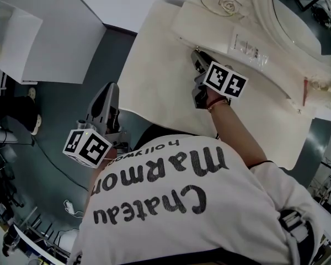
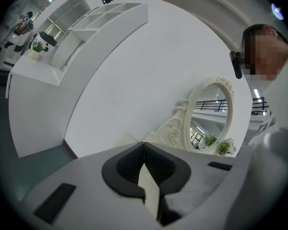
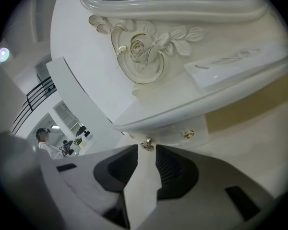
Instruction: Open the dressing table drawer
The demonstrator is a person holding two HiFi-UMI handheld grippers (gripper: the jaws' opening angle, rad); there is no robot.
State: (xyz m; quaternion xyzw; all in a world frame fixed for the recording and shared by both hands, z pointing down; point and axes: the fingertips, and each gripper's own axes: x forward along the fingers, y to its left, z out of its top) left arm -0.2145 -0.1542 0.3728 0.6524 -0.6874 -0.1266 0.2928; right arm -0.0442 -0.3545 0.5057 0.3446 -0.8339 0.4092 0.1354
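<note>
Head view: the right gripper (image 1: 196, 54) reaches forward across the cream counter (image 1: 154, 81) and its tips are close against the front of the low raised cabinet (image 1: 209, 24) at the foot of the mirror (image 1: 289, 18). The left gripper (image 1: 111, 90) is held well back and to the side, off the counter's edge, over the dark floor (image 1: 49, 126) and touching nothing.

Left gripper view: the left gripper (image 2: 143, 145) has its dark pads meeting at the tips, with nothing between them. Far ahead and to its right stands the oval mirror (image 2: 213, 111) in its carved white frame, before a plain white wall (image 2: 134, 66).

Right gripper view: the right gripper (image 3: 146, 150) has its jaws a little apart. A small gold knob (image 3: 147, 145) sits right at the mouth of the gap, level with the fingertips and not clamped. It belongs to the drawer (image 3: 175, 137), a small white front tucked under the cabinet's overhanging top. The drawer is pushed in, so its contents are hidden. A second knob (image 3: 188, 134) lies just to the right. Above is a carved rose (image 3: 139, 49).
</note>
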